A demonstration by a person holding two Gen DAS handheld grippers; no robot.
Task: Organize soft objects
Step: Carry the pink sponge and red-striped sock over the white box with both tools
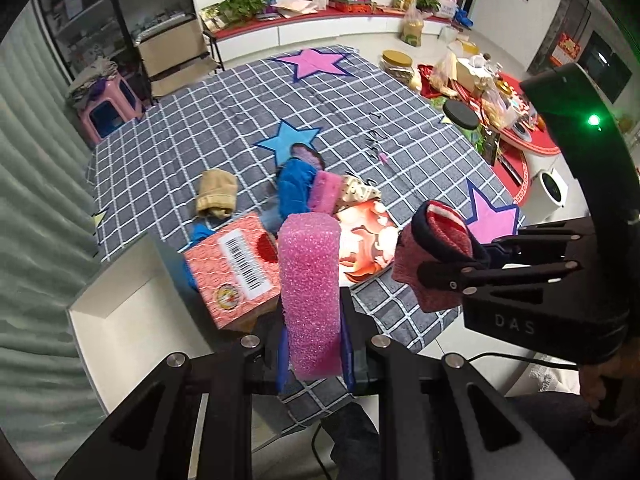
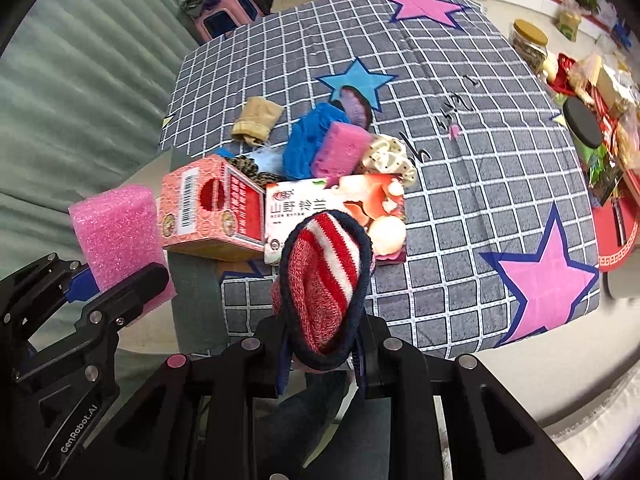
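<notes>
The pink foam sponge point(image 1: 310, 300) is a coarse-pored rectangular block standing upright at lower centre of the left wrist view, clamped between the jaws of the left gripper point(image 1: 312, 360). The knitted sock point(image 2: 326, 280), red and white striped with a navy cuff, sits at lower centre of the right wrist view, pinched by the right gripper point(image 2: 324, 356), whose jaws are closed on it. Both items hang above the near edge of the checked star-patterned cloth point(image 2: 480, 160) that covers the table. Both grippers point steeply downward, side by side. Beyond them lie a red patterned box point(image 2: 208, 208), a flat printed packet point(image 2: 340, 208), a second pink sponge point(image 2: 340, 150), a blue cloth point(image 2: 304, 140) and a tan sock point(image 2: 258, 120), clustered mid-frame. A white open box point(image 1: 132, 320) sits at lower left of the left wrist view.
</notes>
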